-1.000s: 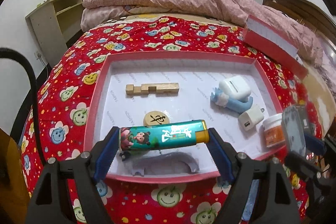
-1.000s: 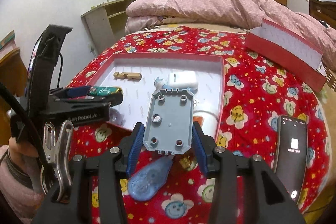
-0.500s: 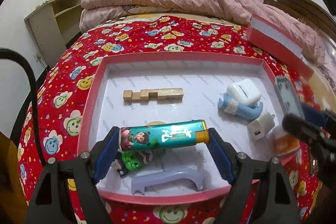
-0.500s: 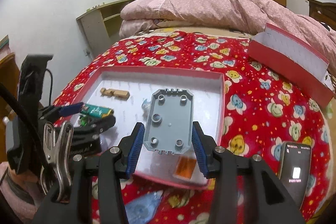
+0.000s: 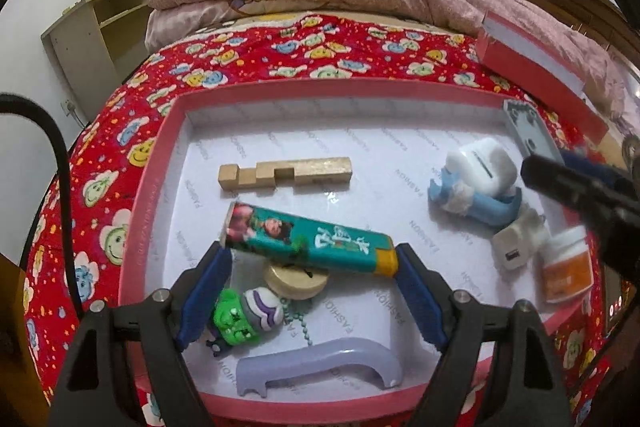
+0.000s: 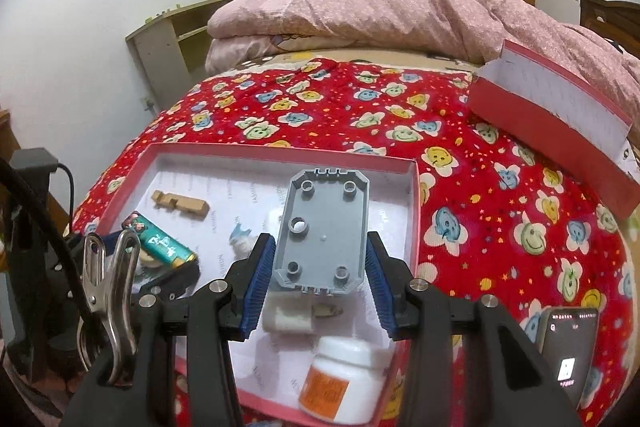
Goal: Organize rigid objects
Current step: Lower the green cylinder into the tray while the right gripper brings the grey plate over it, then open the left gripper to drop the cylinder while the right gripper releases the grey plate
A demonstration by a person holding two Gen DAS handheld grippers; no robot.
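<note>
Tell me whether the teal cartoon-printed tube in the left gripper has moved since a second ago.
Yes. The teal cartoon-printed tube was level between the left gripper's fingers; now it lies tilted inside the pink-rimmed white tray, nearer the notched wooden block, its left end free.

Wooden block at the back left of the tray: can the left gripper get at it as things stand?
Probably not yet. The left gripper is open, but the green tube lies tilted across its fingertips, between it and the wooden block. The tray floor around the block is bare, so backing off or going over the tube would likely free the way.
</note>
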